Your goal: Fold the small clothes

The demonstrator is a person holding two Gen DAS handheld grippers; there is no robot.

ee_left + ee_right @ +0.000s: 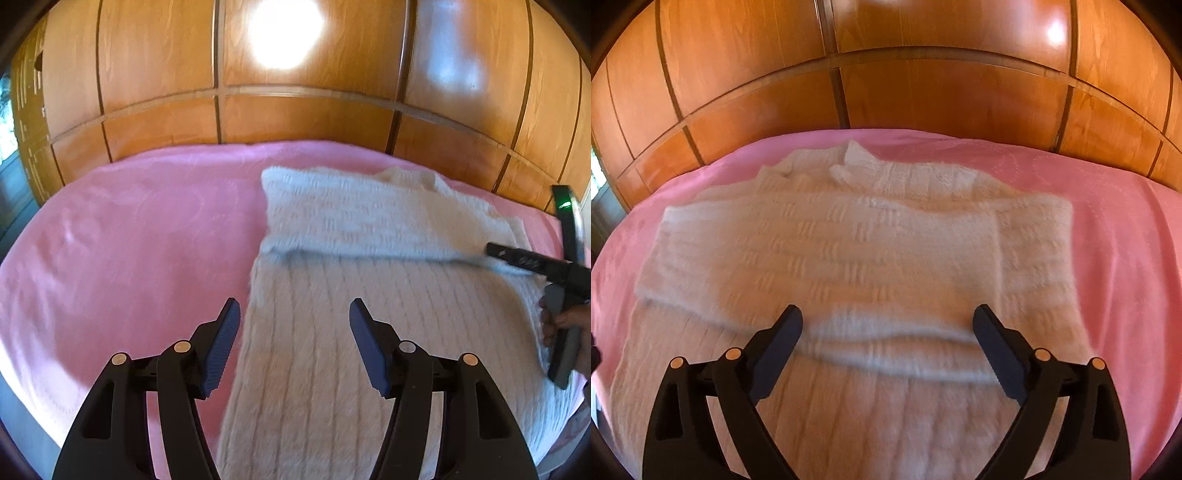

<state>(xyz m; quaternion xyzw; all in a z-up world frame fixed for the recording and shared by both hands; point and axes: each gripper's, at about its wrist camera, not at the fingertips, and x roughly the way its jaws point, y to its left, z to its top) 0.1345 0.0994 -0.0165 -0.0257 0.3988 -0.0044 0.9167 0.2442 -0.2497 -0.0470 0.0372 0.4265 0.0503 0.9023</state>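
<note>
Below both open jaws, white sweater (827, 254) (sleeves folded), pink bedspread (122, 229)

Support: a bed (122, 236) spread with a pink cover, which fills the lower part of both views.
Cover surface: smooth, with a faint stitched pattern and a few shallow creases.
Behind the bed: wooden panelling (314, 118) rises straight from its far edge.
On the bed: one cream knitted sweater (827, 251), flat on the cover.
Sweater, far part: collar end near the panelling, a sleeve folded across the body.
Sweater, near part: ribbed body reaching toward the bed's near edge.
Bare cover: wide pink strips on either side of the sweater, a narrow one between collar and panelling.
</note>
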